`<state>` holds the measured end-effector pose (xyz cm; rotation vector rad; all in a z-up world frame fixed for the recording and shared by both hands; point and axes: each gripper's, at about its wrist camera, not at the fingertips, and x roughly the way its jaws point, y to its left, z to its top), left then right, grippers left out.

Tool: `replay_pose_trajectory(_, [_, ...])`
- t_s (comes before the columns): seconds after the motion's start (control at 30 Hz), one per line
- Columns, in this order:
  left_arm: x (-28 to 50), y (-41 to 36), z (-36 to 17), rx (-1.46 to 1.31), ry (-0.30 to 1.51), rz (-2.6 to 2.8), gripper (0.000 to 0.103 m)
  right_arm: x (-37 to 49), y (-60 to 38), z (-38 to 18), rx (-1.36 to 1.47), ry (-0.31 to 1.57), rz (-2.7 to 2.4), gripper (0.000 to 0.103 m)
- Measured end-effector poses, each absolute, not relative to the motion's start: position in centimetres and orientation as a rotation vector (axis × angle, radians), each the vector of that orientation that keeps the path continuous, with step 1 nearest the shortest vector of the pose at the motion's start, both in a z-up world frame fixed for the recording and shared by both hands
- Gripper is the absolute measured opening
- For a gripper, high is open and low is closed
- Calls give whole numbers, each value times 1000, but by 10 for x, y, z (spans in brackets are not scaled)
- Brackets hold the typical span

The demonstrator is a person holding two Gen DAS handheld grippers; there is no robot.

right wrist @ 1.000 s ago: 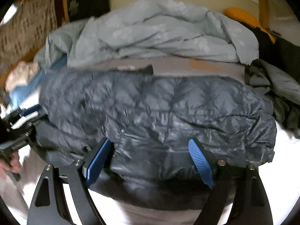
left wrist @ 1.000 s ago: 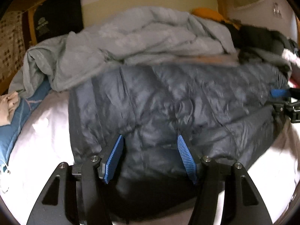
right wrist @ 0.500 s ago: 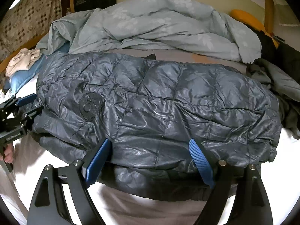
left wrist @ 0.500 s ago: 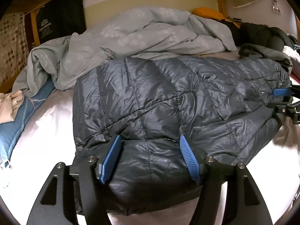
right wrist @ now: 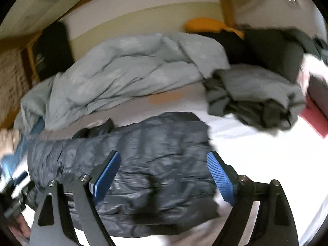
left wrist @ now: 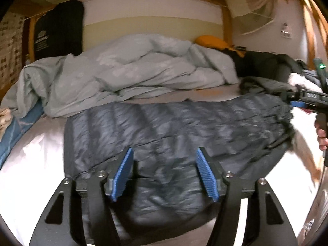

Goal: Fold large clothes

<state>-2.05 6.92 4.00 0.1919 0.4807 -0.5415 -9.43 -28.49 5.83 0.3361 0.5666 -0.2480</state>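
a: where's the dark grey quilted puffer jacket?

b: lying flat across the white bed sheet, folded into a long band, just in front of the rumpled pale grey-green duvet.

a: and the left gripper?

b: over the near edge of the jacket. its blue ribbed pads stand about half apart and are closing; jacket fabric lies between them, but the pads aren't pressing on it.

a: the right gripper?

b: jaws wide, empty, above the jacket's right end, one pad over the fabric, the other over bare sheet.

a: anything else on the bed?

b: a crumpled olive-grey garment to the right, apart from the jacket, an orange pillow by the wall, and a blue cloth at the left edge. the view is blurred.
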Motion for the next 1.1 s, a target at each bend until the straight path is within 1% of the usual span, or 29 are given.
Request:
replay_pose_trajectory(0.03, [-24,64,41,185,484,-558,49,-96,-293,57,364,575,-245,87])
replay_pose_trajectory(0.13, [-30,50,46,193,475,-600,43,-102,-306,53,399,589,-246,87])
replay_pose_trajectory(0.3, [-38,23,48,236,462,-625,38,-102,-316,34,438,661,-212,87])
replay_pose_trajectory(0.43, [-33,7,39,265,503,-635,36,-100,-344,-9,685,763,-171,87])
replay_pose_trajectory(0.57, [-24,-2,17,289,612,-618,35,-94,-359,-36,870,756,-4,87])
replay_pose_trajectory(0.7, [-14,-9,1,305,669,-586,35,-86,-345,-34,760,742,17,87])
replay_pose_trajectory(0.73, [-13,-8,-2,298,677,-584,35,-84,-340,-33,736,745,13,83])
replay_pose_trajectory(0.77, [-12,-8,-4,293,680,-583,35,-81,-337,-33,711,752,2,71])
replay_pose_trajectory(0.83, [-14,-8,-5,298,674,-580,35,-79,-329,-29,681,757,-10,59])
replay_pose_trajectory(0.87, [-16,-9,-6,305,667,-580,35,-80,-326,-24,652,750,-34,57])
replay_pose_trajectory(1.0, [-21,-8,-7,313,654,-583,35,-84,-307,6,429,657,-217,57])
replay_pose_trajectory(1.03, [-21,-7,-8,309,656,-586,35,-85,-307,11,424,635,-219,57])
replay_pose_trajectory(1.1, [-20,-5,-8,299,659,-588,35,-77,-312,7,488,675,-155,64])
